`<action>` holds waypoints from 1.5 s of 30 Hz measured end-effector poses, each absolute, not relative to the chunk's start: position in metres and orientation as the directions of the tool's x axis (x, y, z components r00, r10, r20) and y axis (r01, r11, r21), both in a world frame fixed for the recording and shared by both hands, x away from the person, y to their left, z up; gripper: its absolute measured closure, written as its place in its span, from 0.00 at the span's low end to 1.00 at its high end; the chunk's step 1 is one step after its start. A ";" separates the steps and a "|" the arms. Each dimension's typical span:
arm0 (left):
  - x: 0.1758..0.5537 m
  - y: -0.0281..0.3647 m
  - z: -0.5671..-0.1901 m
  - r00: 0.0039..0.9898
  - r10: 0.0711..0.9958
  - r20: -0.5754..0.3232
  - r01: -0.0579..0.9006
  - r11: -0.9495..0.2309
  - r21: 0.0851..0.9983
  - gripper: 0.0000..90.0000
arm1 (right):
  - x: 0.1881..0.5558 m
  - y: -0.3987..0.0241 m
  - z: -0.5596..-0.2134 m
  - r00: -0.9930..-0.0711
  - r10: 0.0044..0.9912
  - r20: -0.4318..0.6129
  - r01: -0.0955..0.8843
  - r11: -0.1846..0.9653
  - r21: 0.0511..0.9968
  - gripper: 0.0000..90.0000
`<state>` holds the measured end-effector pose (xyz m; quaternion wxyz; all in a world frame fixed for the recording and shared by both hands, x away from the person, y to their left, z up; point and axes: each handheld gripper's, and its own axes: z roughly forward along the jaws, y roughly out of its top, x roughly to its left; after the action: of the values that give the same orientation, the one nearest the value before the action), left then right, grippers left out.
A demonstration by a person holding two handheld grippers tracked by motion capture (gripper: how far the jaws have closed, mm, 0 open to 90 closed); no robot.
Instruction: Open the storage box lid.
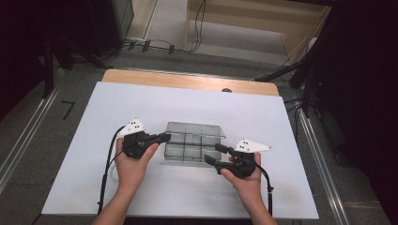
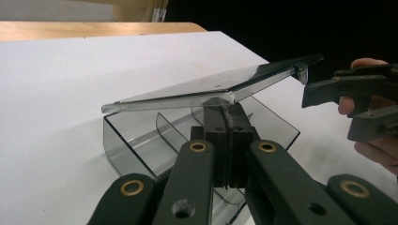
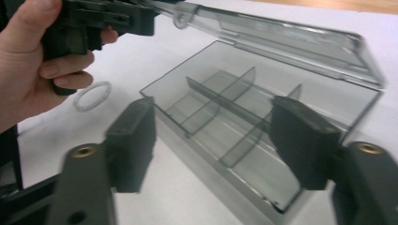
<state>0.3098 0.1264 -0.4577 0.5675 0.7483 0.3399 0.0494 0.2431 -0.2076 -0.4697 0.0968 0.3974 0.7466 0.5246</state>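
Observation:
A clear grey plastic box [image 1: 192,149] with inner dividers sits at the middle of the white sheet. Its hinged lid [image 2: 211,89] is raised at a slant over the base [image 2: 136,136]. My left gripper [image 2: 224,124] is shut on the lid's front tab and holds it up; in the high view it [image 1: 164,137] meets the box's left side. My right gripper [image 1: 214,153] is open at the box's near right corner. Its jaws stand wide apart in front of the open compartments [image 3: 225,117], with nothing between them. The lid [image 3: 281,37] and the left gripper [image 3: 108,18] show beyond.
The white sheet [image 1: 141,197] covers a wooden table [image 1: 187,80] whose far edge is bare. A faint ring mark [image 3: 91,96] lies on the sheet beside the box. Cables [image 1: 155,44] and dark stands lie on the floor beyond the table.

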 end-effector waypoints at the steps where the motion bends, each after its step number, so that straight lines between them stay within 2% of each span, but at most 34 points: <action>1: 0.311 0.126 -0.457 0.764 0.563 -0.315 0.453 -0.120 0.883 1.00 | 0.243 -0.210 -0.470 -0.662 0.699 0.272 0.491 0.129 0.861 0.27; 2: 0.312 0.126 -0.456 0.764 0.563 -0.314 0.451 -0.119 0.885 1.00 | 0.243 -0.212 -0.470 -0.660 0.700 0.273 0.490 0.125 0.863 0.23; 3: 0.314 0.126 -0.452 0.765 0.560 -0.320 0.450 -0.109 0.886 1.00 | 0.244 -0.215 -0.470 -0.655 0.702 0.280 0.496 0.120 0.860 0.14; 9: 0.321 0.124 -0.445 0.771 0.558 -0.308 0.438 -0.114 0.892 1.00 | 0.247 -0.222 -0.473 -0.649 0.705 0.286 0.497 0.108 0.861 0.01; 18: 0.330 0.123 -0.442 0.769 0.556 -0.317 0.441 -0.101 0.892 1.00 | 0.261 -0.242 -0.461 -0.617 0.733 0.287 0.482 0.063 0.874 0.00; 28: 0.338 0.120 -0.433 0.771 0.560 -0.303 0.426 -0.100 0.899 1.00 | 0.288 -0.242 -0.452 -0.611 0.741 0.278 0.452 0.039 0.891 0.00; 33: 0.344 0.119 -0.431 0.771 0.560 -0.302 0.423 -0.097 0.901 1.00 | 0.300 -0.239 -0.449 -0.606 0.747 0.274 0.447 0.034 0.894 0.07; 38: 0.349 0.119 -0.429 0.772 0.558 -0.305 0.424 -0.093 0.901 1.00 | 0.312 -0.239 -0.446 -0.583 0.767 0.267 0.454 0.034 0.891 0.24; 41: 0.352 0.118 -0.428 0.771 0.558 -0.308 0.425 -0.091 0.901 1.00 | 0.317 -0.240 -0.445 -0.571 0.777 0.265 0.463 0.039 0.886 0.28; 45: 0.356 0.119 -0.428 0.770 0.554 -0.315 0.427 -0.081 0.901 1.00 | 0.322 -0.237 -0.443 -0.589 0.767 0.255 0.453 0.052 0.890 0.43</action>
<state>0.3557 0.1187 -0.4275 0.5895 0.7332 0.3345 0.0538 0.3221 -0.2374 -0.4431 0.1460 0.4291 0.7105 0.5383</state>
